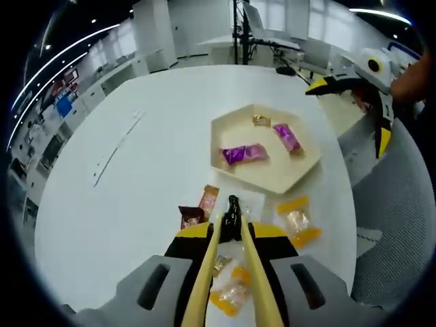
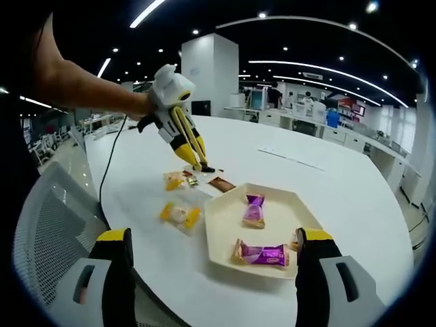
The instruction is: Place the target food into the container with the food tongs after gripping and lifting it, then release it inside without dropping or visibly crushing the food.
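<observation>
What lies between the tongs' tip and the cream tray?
In the left gripper view, a clear wrapper on the white table lies between the tongs and the tray.

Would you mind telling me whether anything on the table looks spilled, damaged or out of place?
Nothing stands out. Three wrapped sweets lie intact in the tray, several more lie loose on the table beside it, and the tongs in the left tool point at them.

Round white table (image 1: 136, 184), grey mesh chair (image 2: 48, 218) beside it, black cable (image 2: 109, 163), office desks (image 2: 320, 126) behind.
</observation>
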